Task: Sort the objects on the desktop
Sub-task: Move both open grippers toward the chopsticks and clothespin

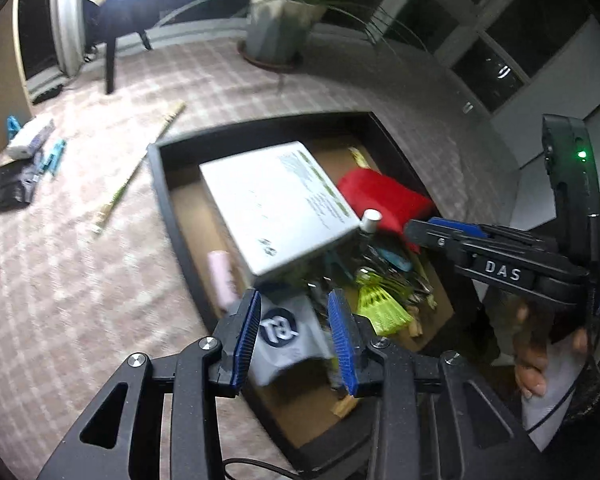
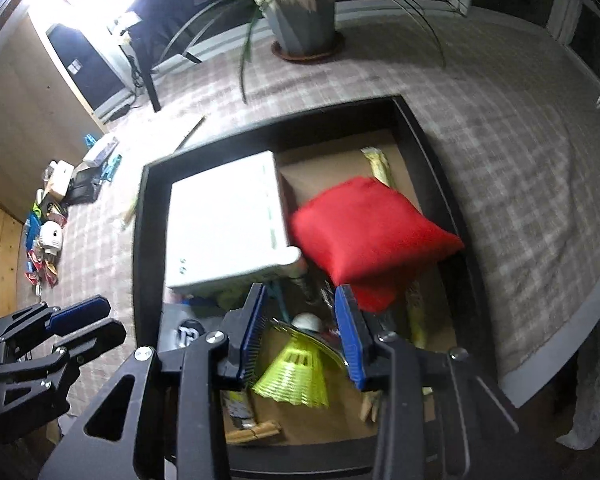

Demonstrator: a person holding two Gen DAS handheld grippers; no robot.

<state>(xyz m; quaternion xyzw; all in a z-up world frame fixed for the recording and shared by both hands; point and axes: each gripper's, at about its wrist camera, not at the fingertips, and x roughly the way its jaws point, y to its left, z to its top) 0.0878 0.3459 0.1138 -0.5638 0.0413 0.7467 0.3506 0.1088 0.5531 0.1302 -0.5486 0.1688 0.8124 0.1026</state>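
A black tray [image 1: 160, 200] [image 2: 140, 240] on the checked cloth holds a white box [image 1: 276, 204] [image 2: 224, 224], a red cushion [image 1: 384, 196] [image 2: 368, 228], a yellow-green shuttlecock [image 1: 380, 304] [image 2: 296, 376], a grey packet with a round logo [image 1: 284, 336] and a pink tube [image 1: 222, 276]. My left gripper [image 1: 296, 336] is open above the grey packet, which lies between the blue pads. My right gripper [image 2: 300, 340] is open above the shuttlecock. Each gripper shows in the other's view: the right one [image 1: 444, 232] and the left one [image 2: 80, 324].
Wooden clothes pegs [image 2: 256, 432] and a small white-capped bottle [image 1: 370, 220] lie in the tray. Loose items lie at the cloth's far left [image 1: 24, 152] [image 2: 48, 236], with a long stick [image 1: 136, 172]. A potted plant [image 1: 280, 20] [image 2: 304, 12] stands at the back.
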